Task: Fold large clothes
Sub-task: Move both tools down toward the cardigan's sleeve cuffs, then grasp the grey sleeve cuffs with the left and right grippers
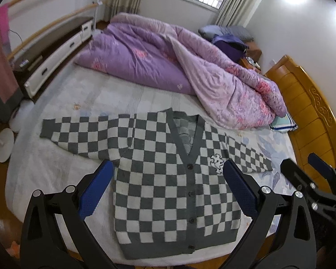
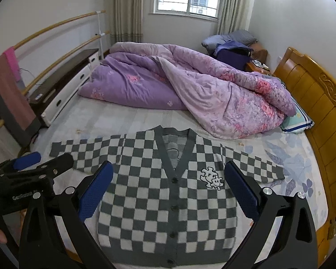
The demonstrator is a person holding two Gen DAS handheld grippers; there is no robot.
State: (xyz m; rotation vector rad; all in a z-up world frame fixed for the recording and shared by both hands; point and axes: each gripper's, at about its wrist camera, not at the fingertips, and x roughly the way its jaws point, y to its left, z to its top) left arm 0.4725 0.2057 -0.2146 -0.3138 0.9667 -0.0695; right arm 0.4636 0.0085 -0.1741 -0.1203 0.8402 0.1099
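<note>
Grey-and-white checkered knit cardigan (image 1: 168,168) spread flat, buttoned, on the pale floral bed sheet (image 1: 56,168), collar away, sleeves out sideways. Left gripper (image 1: 168,192) and right gripper (image 2: 168,190) hovering above, both spread wide, holding nothing. Long left sleeve (image 1: 82,132) probably first, nearer the left one.

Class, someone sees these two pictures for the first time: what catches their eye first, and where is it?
First, the checkered cardigan spread flat and buttoned on the bed, sleeves out. Behind it, a rumpled purple quilt is heaped across the far side. The open left gripper and right gripper frame the cardigan.
</note>
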